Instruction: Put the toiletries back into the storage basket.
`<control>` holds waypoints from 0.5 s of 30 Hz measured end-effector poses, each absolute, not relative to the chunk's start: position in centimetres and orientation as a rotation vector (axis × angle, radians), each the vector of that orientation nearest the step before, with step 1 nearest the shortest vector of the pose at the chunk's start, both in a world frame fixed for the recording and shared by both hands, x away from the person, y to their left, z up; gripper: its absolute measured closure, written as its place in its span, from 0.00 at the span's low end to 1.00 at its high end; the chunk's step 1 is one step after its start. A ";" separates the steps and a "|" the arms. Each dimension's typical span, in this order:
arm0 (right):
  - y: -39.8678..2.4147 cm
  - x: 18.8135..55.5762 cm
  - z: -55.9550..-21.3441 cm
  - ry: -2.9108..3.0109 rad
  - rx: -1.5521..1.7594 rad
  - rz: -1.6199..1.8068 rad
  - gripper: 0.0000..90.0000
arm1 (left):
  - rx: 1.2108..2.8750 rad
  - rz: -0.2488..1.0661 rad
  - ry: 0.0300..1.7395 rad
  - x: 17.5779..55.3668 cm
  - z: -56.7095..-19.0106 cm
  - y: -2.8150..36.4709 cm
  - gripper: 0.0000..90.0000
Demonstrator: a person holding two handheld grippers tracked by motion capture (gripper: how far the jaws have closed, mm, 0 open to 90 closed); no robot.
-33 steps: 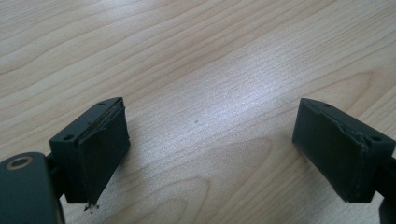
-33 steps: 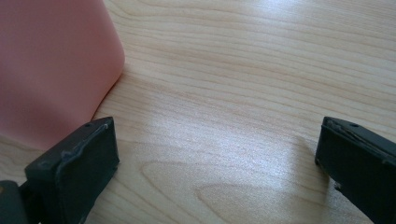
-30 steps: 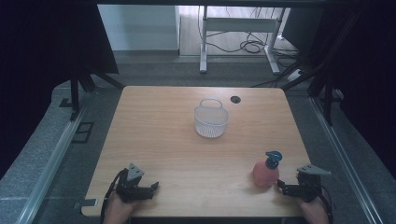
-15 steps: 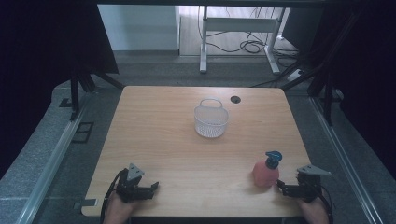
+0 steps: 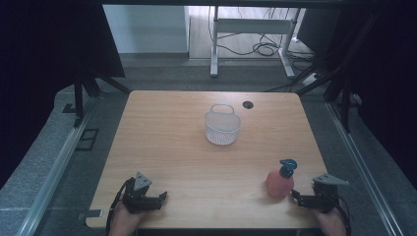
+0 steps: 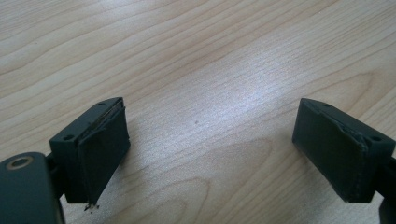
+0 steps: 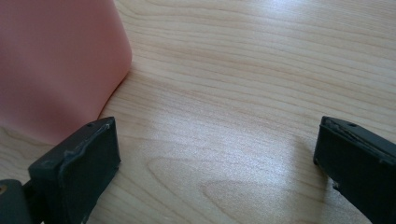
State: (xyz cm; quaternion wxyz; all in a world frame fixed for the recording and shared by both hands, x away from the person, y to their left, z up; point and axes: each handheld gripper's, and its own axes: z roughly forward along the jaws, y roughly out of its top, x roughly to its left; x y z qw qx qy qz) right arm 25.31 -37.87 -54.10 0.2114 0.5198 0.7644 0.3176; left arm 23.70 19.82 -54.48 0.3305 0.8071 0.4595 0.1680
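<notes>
- Nothing has moved since the earlier pictures: both grippers, the bottle and the basket sit in the same spots.
- High view: the pink bottle with the blue pump top stands upright on the wooden table, close to the near edge.
- High view: the right gripper lies on the table just beside the pink bottle, on the bottle's right, and its tips point at the bottle's bottom part. I cannot tell from up here if it touches the bottle.
- High view: a hand holds that gripper from behind, at the table's near edge.
- High view: the left gripper lies far from the pink bottle, way over on the bottle's left, by the same near edge. Another hand holds it.
- High view: the white basket with a handle stands far behind the pink bottle, near the middle of the table. A small dark hole in the table is further back still.
- Left gripper view: the left gripper has its two black jaws wide apart. Between them is just bare wood.
- Right gripper view: the right gripper has its jaws wide apart too, and they grip nothing.
- Right gripper view: the pink bottle is big and close at the upper left. It stands just past the left jaw, off to the side and not between the two jaws. The bottle's bottom edge is very near that jaw's tip.
</notes>
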 end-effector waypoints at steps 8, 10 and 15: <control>-37.9 24.9 -53.9 2.129 1.442 0.897 0.02 | 2.109 0.440 1.204 23.7 -54.5 19.8 0.11; -38.0 24.6 -53.8 2.130 1.438 0.896 0.03 | 2.109 0.440 1.205 23.7 -54.5 19.8 0.11; -38.3 24.0 -53.3 2.118 1.445 0.912 0.03 | 2.109 0.441 1.205 23.7 -54.5 19.8 0.11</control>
